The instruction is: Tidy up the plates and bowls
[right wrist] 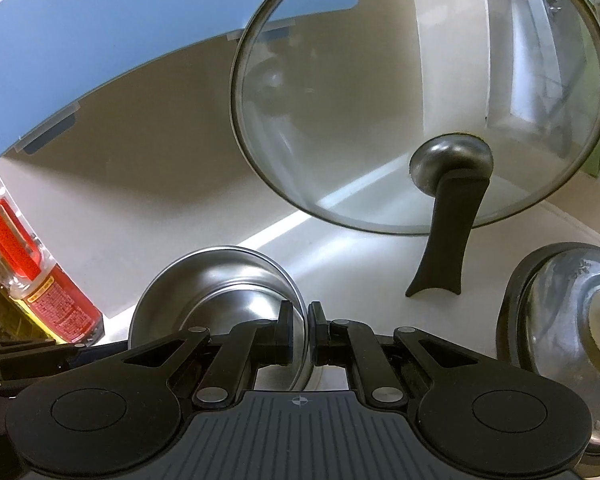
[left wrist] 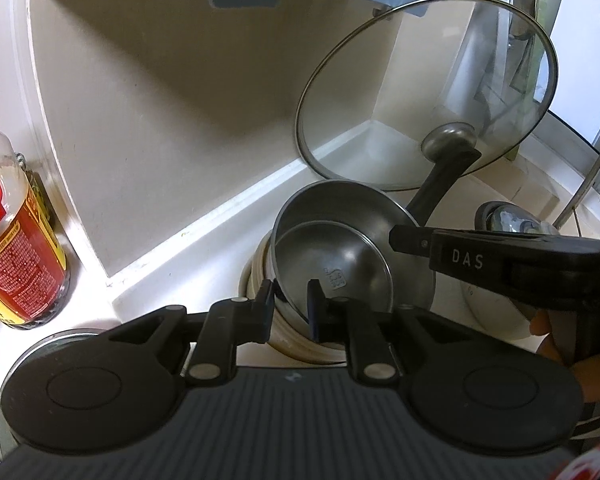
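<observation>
Nearest my left wrist camera: left gripper (left wrist: 290, 308), black two-finger tool, jaws pinching the near rim of a round stainless-steel bowl (left wrist: 340, 256). I see one pad outside the wall, the other inside.

Item: the steel bowl, tilted, its opening facing the camera, sitting on top of a stack of cream-coloured ceramic bowls (left wrist: 284, 336) on the white countertop (left wrist: 204, 236). A stamped mark shows on its inner base.

Item: right gripper (right wrist: 298, 330), black, jaws pressed onto the bowl's right rim, thin steel edge between the pads. In the left view it enters from the right, lettered "DAS", with a person's fingers (left wrist: 542, 324) behind it.

Item: round glass pot lid with metal rim and grey knob (left wrist: 428, 92), standing upright on its black handle-stand, far right of the bowl, leaning toward the beige wall corner.

Item: clear plastic bottle with red-and-yellow label (left wrist: 16, 256), far left on the countertop.

Item: pale blue appliance body (right wrist: 100, 40), overhanging the top of both views.

Item: dark-rimmed glass lid lying flat (right wrist: 560, 316), right of the right gripper; contents beneath unclear.

Item: round grey metal rim (left wrist: 32, 356), near left, partly hidden by the left gripper.
</observation>
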